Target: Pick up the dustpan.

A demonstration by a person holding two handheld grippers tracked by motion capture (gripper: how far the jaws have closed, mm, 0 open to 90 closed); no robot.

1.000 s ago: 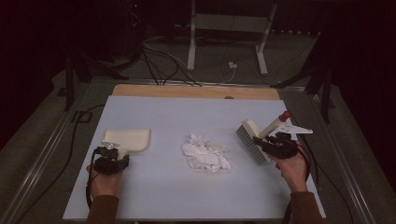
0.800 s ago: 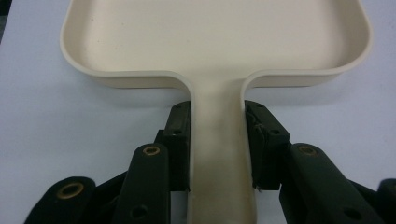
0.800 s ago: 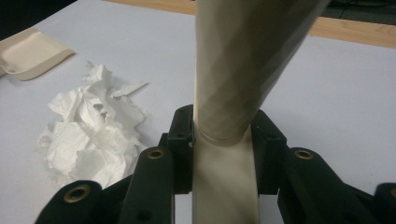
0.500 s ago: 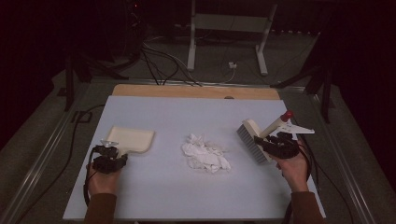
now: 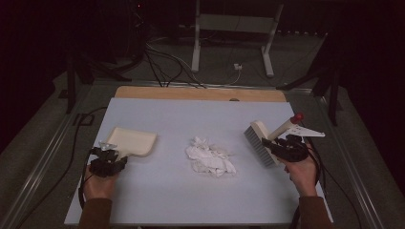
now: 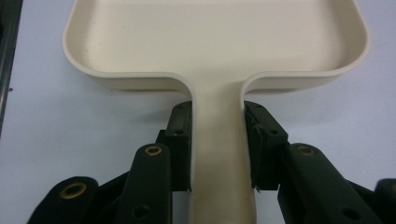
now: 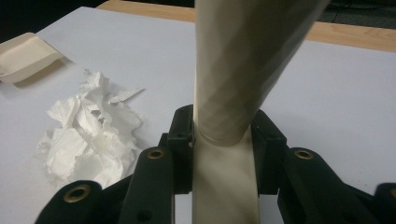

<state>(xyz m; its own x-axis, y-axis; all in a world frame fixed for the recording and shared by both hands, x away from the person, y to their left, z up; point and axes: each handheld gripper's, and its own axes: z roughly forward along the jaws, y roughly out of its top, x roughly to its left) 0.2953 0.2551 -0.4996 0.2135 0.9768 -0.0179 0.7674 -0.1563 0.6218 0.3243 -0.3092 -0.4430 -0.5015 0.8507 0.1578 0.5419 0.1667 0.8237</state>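
Starting at the left of the high view, I note my left gripper (image 5: pixel 109 155) low on the pale tabletop (image 5: pixel 191 200), with the person's left hand (image 5: pixel 98 183) behind it near the front edge. Its fingers (image 6: pixel 180 140) are clenched on the handle of the cream dustpan (image 5: pixel 131 141); the left gripper view confirms both pads pressed against the sides of the handle just below where it widens into the pan. The dustpan lies flat on the tabletop, its open mouth pointing away from the person and toward the centre. Moving right, a heap of crumpled white paper (image 5: pixel 209 157) sits near the middle of the tabletop, apart from both tools; I see it again at the left of the right gripper view, with the dustpan beyond it. Further right, my right gripper (image 5: pixel 282 145) is held by the person's right hand (image 5: pixel 303 171) near the right edge. Its fingers (image 7: pixel 180 144) are clamped on the cream handle of the brush (image 5: pixel 260 140), as the right gripper view shows. The brush is tilted, its bristle head toward the paper heap and touching or just above the tabletop, I cannot tell which, while its red-tipped handle end rises to the right.
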